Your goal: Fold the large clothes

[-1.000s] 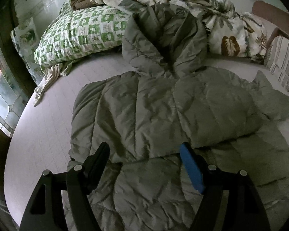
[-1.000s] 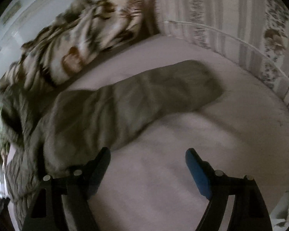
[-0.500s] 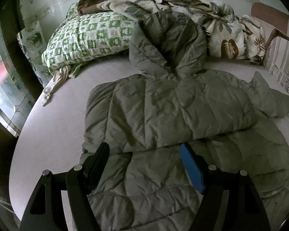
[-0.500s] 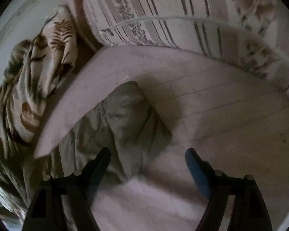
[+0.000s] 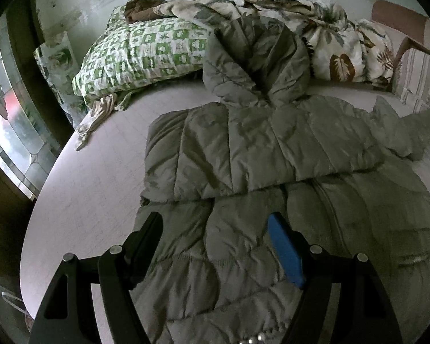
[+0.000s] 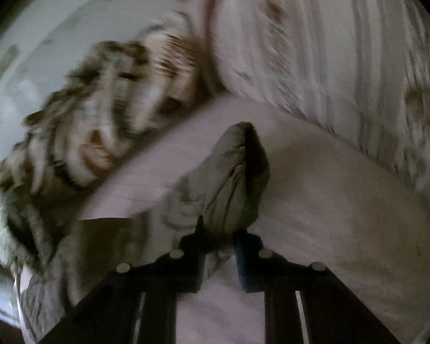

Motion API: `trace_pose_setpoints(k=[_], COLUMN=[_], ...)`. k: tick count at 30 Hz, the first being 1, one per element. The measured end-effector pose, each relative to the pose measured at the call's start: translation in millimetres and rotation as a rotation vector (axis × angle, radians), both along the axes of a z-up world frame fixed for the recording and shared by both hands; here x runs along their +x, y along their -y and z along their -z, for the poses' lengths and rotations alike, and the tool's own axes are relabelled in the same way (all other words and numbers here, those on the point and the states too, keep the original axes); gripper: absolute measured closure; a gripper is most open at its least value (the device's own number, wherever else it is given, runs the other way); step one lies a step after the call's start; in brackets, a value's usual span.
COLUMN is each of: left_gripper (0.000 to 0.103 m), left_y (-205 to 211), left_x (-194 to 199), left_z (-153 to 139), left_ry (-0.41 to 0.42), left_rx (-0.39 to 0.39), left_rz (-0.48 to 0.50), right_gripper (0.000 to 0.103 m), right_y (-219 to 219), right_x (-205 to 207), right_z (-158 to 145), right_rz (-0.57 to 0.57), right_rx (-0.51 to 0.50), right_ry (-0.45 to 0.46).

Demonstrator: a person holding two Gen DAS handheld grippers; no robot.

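A grey-green quilted hooded jacket (image 5: 258, 149) lies spread on the bed, its hood (image 5: 255, 66) propped against the bedding behind and its left side folded in. My left gripper (image 5: 215, 220) hovers open over the jacket's lower part, nothing between its fingers. The far sleeve (image 5: 401, 132) trails off to the right. In the right wrist view, which is blurred, my right gripper (image 6: 219, 232) has its jaws closing, and the cuff end of that sleeve (image 6: 232, 177) is pinched between them and raised off the sheet.
A green checked pillow (image 5: 146, 54) and a leaf-print blanket (image 5: 338, 46) lie along the head of the bed. A striped cushion (image 6: 329, 57) stands at the right edge, a window (image 5: 11, 132) at the left. Pale sheet (image 5: 94, 177) lies bare left of the jacket.
My right gripper went from open above the sheet to closed on the sleeve's end, which now stands lifted. The left gripper drifted over the jacket and stayed open.
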State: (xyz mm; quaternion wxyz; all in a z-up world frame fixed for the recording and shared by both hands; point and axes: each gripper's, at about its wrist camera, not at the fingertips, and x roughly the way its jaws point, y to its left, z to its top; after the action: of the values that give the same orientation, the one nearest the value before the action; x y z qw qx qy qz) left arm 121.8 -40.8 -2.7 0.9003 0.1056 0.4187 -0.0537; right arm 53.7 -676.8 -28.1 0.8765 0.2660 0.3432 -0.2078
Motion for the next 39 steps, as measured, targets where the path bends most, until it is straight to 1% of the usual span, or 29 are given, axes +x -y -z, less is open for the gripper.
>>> trace_pose_setpoints(k=[4, 7, 10, 14, 20, 23, 25, 27, 28, 29, 30, 31, 34, 36, 39], left_gripper=[0.027, 0.027, 0.027, 0.027, 0.027, 0.027, 0.027, 0.027, 0.027, 0.027, 0.027, 0.027, 0.027, 0.026, 0.026], left_y=[-13.8, -28.4, -46.5, -70.5, -100.3, -114.6, -125.5, -132.8, -136.2, -138.6, -140.0, -140.6, -137.8, -132.8, -113.3], left_x=[-11.7, -19.2, -25.4, -34.7, -44.9, -47.4, -49.0, -51.7, -53.1, -54.8, -55.7, -56.3, -54.4, -49.3, -32.1], left_z=[-3.2, -8.3, -11.7, -13.3, -12.8, -11.6, -10.6, -11.4, -12.5, -13.4, -14.3, -14.8, -14.0, -11.6, -4.8], left_ry=[0.005, 0.013, 0.013, 0.016, 0.030, 0.025, 0.012, 0.011, 0.014, 0.018, 0.021, 0.024, 0.020, -0.001, -0.061], left_rx=[-0.022, -0.049, -0.082, -0.126, -0.152, -0.183, -0.207, -0.216, -0.216, -0.214, -0.211, -0.210, -0.220, -0.248, -0.296], left_rz=[-0.022, -0.047, -0.082, -0.121, -0.169, -0.198, -0.221, -0.236, -0.242, -0.245, -0.248, -0.248, -0.246, -0.232, -0.167], right_gripper=[0.086, 0.087, 0.087, 0.087, 0.087, 0.087, 0.086, 0.083, 0.072, 0.050, 0.035, 0.022, 0.022, 0.022, 0.022], right_y=[-62.4, -123.5, -186.1, -268.1, -379.9, -443.0, -471.8, -500.5, -513.0, -521.2, -525.6, -527.0, -520.5, -506.7, -473.7], right_x=[12.8, 23.8, 43.0, 64.5, 84.9, 91.1, 94.4, 97.2, 97.9, 96.0, 94.7, 90.2, 80.3, 73.4, 66.5], right_z=[-53.3, -80.3, -91.9, -89.8, -72.2, -55.6, -43.1, -26.2, -16.7, -9.7, -6.3, -3.6, -3.0, -10.2, -19.0], right_rz=[-0.167, -0.299, -0.419, -0.566, -0.767, -0.878, -0.923, -0.954, -0.957, -0.959, -0.961, -0.964, -0.970, -0.953, -0.892], right_rx=[-0.080, -0.125, -0.165, -0.164, -0.128, -0.098, -0.089, -0.057, -0.054, -0.055, -0.053, -0.049, -0.027, -0.026, -0.035], right_ry=[0.083, 0.114, 0.118, 0.128, 0.118, 0.096, 0.079, 0.051, 0.026, 0.013, 0.011, 0.015, 0.019, 0.026, 0.027])
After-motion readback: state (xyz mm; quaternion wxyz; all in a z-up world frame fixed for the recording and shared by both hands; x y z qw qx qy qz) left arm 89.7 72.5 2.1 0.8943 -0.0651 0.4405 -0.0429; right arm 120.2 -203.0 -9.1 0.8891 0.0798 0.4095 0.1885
